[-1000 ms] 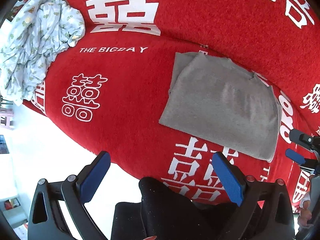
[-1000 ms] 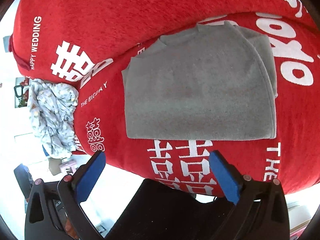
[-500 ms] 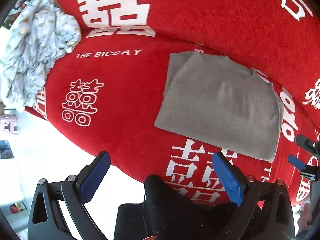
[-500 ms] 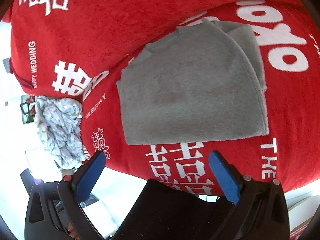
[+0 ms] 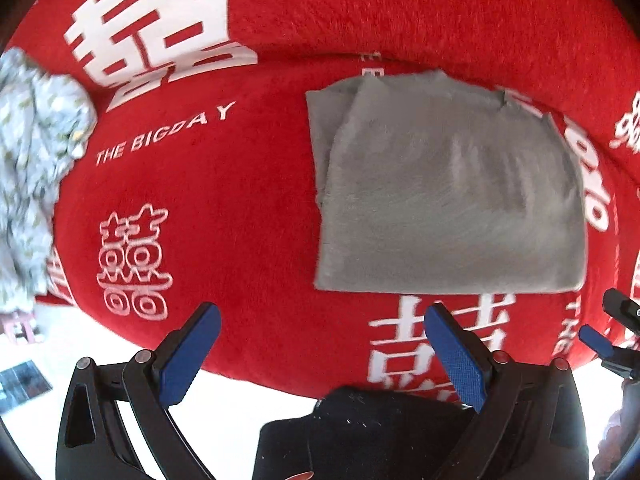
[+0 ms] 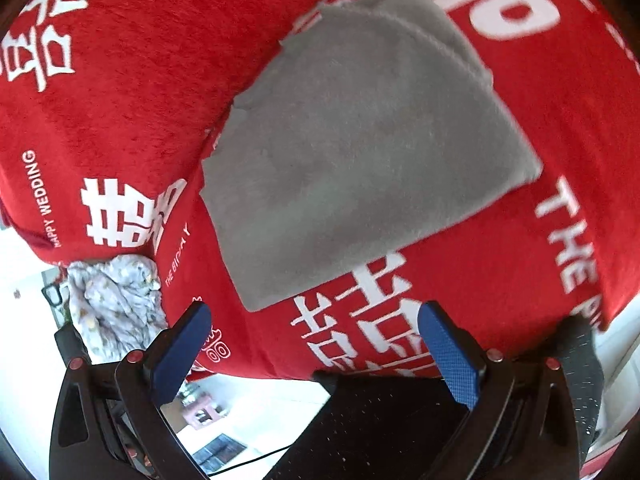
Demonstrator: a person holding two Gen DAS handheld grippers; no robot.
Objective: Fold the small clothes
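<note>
- The left gripper (image 5: pixel 320 344) has its blue-padded fingers spread wide and holds nothing; it hangs over the near edge of the red cloth (image 5: pixel 240 208), short of the grey garment (image 5: pixel 448 200).
- The right gripper (image 6: pixel 316 344) is likewise parted and empty, also just short of the grey garment's (image 6: pixel 360 152) near edge.
- The grey garment lies flat on the red cloth, folded into a rough rectangle, with a second layer showing along one side edge; I judge it part-folded, though motion blur in both views makes the layer count unsure.
- Left of the grey garment, well apart from it, a crumpled pale printed garment (image 5: pixel 32 176) sits at the edge of the red cloth, seemingly still to be folded.
- Risk: a pinch at the near edge could catch only the top layer, so the lower layers stay behind and the fold splits open.
- Risk: the plush red cloth could be nipped with the garment, dragging the whole surface and skewing the fold.
- Risk: uneven lifting by the two grippers could twist the rectangle.
- Risk: the printed garment lies close to the edge, so a tug on the cloth might tip it off.
</note>
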